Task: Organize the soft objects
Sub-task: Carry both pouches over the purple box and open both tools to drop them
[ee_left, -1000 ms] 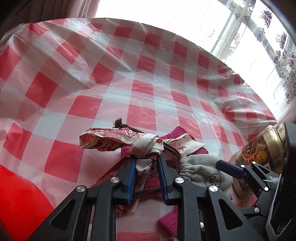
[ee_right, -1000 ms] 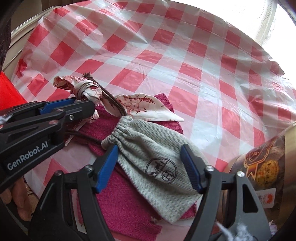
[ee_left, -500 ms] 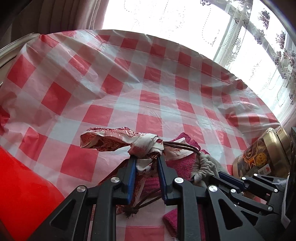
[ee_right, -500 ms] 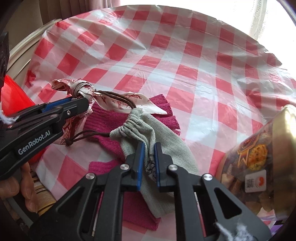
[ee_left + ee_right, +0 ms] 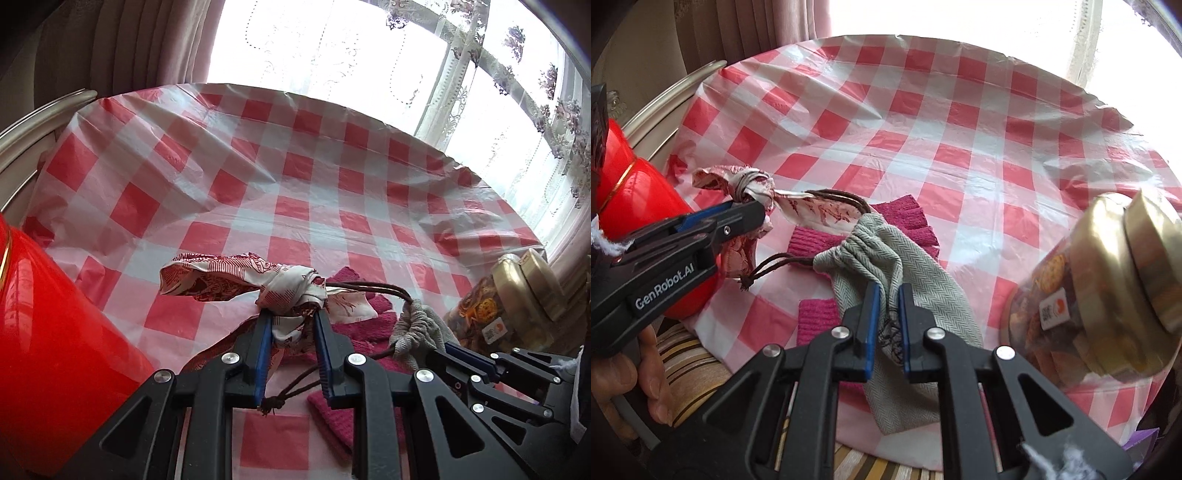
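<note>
My left gripper [image 5: 291, 319] is shut on a knotted red-and-white printed scarf [image 5: 229, 275] and holds it above the table; the scarf also shows in the right wrist view [image 5: 750, 184]. My right gripper [image 5: 886, 291] is shut on a grey herringbone drawstring pouch [image 5: 923, 284], lifted off the table; its gathered neck shows in the left wrist view [image 5: 415, 326]. The pouch's brown cord [image 5: 834, 195] loops over the scarf. A magenta knitted cloth [image 5: 905, 218] lies on the checked tablecloth [image 5: 960, 129] below both.
A red glossy container [image 5: 55, 332] stands at the left table edge. A gold-lidded jar [image 5: 1108, 288] of snacks stands at the right. A window with lace curtains [image 5: 480, 74] is beyond the table. A striped cushion [image 5: 694, 354] lies below the table's near edge.
My right gripper closed on the grey pouch and lifted it. Both grippers rose and pulled back from the table, carrying scarf and pouch.
</note>
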